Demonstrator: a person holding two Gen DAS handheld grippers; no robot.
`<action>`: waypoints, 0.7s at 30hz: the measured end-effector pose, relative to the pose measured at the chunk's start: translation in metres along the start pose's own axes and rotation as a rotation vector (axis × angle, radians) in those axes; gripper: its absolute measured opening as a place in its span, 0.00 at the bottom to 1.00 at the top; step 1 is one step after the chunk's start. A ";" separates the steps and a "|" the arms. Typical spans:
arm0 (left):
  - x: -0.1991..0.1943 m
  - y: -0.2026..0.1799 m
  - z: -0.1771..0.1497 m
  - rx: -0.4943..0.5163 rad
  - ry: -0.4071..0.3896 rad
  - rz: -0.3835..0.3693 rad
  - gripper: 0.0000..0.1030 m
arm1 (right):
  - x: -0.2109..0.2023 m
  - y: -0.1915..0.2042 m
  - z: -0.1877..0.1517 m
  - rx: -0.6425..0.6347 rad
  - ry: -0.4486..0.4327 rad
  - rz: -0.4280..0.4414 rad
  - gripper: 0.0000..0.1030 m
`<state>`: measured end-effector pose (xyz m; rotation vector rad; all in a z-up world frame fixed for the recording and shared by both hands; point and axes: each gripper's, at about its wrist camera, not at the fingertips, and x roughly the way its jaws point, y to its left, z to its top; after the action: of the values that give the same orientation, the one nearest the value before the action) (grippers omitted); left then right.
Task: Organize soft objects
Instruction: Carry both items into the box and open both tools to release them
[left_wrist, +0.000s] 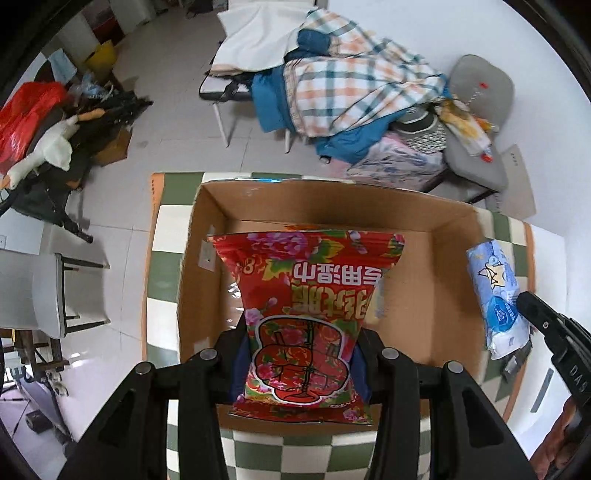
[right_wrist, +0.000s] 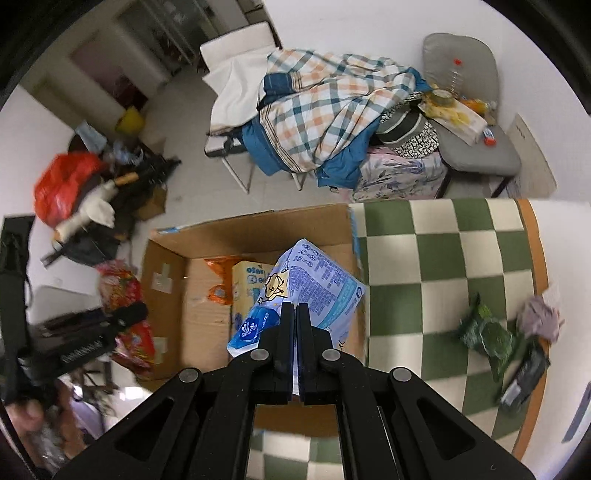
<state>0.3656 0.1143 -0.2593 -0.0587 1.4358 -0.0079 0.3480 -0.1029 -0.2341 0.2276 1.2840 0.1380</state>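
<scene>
My left gripper (left_wrist: 301, 347) is shut on a red floral wet-wipes pack (left_wrist: 306, 295) and holds it over the open cardboard box (left_wrist: 454, 258). My right gripper (right_wrist: 295, 314) is shut on the edge of a light blue tissue pack (right_wrist: 314, 284) and holds it over the box's right side (right_wrist: 207, 317). That blue pack (left_wrist: 496, 295) and the right gripper's finger (left_wrist: 543, 321) show at the right of the left wrist view. An orange packet (right_wrist: 221, 280) and a yellow-blue pack (right_wrist: 251, 288) lie inside the box. The red pack (right_wrist: 125, 295) shows blurred at the left of the right wrist view.
The box stands on a table with a green-and-white checked cloth (right_wrist: 443, 258). A dark green packet (right_wrist: 487, 336), a grey-purple cloth (right_wrist: 541, 317) and a black packet (right_wrist: 524, 376) lie at the table's right. Chairs heaped with plaid bedding (right_wrist: 325, 110) stand beyond.
</scene>
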 end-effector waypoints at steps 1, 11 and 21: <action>0.005 0.003 0.004 -0.001 0.005 0.003 0.40 | 0.011 0.006 0.003 -0.023 0.007 -0.022 0.01; 0.060 0.017 0.044 0.011 0.073 0.035 0.42 | 0.085 0.018 0.025 -0.087 0.064 -0.140 0.01; 0.077 0.026 0.051 -0.033 0.144 0.012 0.59 | 0.115 0.020 0.029 -0.071 0.142 -0.178 0.36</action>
<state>0.4261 0.1394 -0.3302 -0.0787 1.5806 0.0218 0.4081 -0.0601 -0.3288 0.0425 1.4318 0.0479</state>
